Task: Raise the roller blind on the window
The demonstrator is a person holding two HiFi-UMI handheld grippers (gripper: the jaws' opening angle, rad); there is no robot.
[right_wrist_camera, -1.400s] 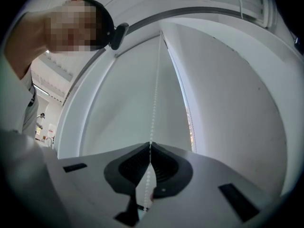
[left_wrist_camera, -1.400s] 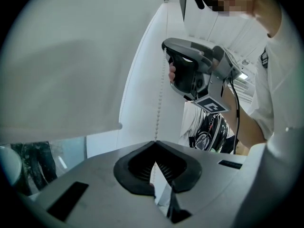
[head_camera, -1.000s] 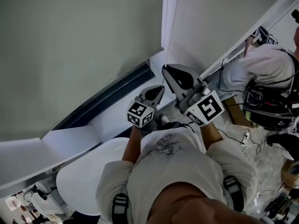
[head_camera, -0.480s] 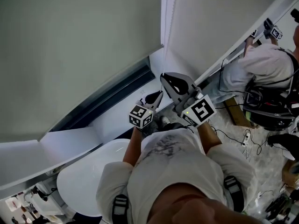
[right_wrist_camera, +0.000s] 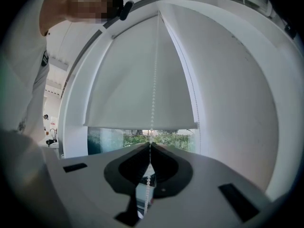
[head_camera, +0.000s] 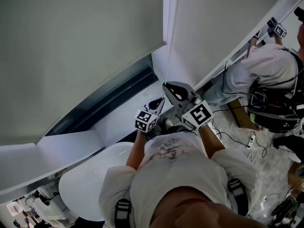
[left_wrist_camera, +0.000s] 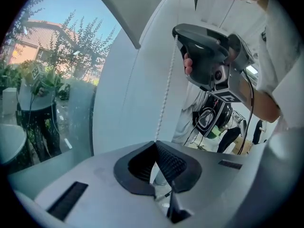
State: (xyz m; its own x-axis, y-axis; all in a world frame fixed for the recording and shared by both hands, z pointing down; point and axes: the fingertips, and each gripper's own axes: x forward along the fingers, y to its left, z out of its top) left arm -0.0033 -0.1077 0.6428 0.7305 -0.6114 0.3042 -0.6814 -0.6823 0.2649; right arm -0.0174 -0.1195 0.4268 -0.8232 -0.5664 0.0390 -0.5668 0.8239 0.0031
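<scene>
The grey roller blind [head_camera: 71, 46] covers most of the window, with a strip of glass [head_camera: 109, 99] bare under its bottom bar. In the right gripper view the blind [right_wrist_camera: 137, 80] hangs ahead with greenery below it. Its white bead chain [right_wrist_camera: 153, 89] drops straight into my right gripper [right_wrist_camera: 150, 145], which is shut on it, and more beads hang below the jaws. My left gripper [left_wrist_camera: 154, 144] is shut on the same chain [left_wrist_camera: 166, 94], lower down, with the right gripper [left_wrist_camera: 204, 56] above it. From the head camera both grippers, left [head_camera: 159, 101] and right [head_camera: 173, 87], sit close together before the sill.
A white sill [head_camera: 118, 122] runs under the window and a second blind [head_camera: 223, 23] hangs to the right. A round white table [head_camera: 90, 179] stands at lower left. Another person [head_camera: 266, 70] works at the right, with cables [head_camera: 247, 137] on the floor.
Both grippers have come down and nearer to my body along the chain, the right one most. The strip of bare glass under the blind looks slightly wider.
</scene>
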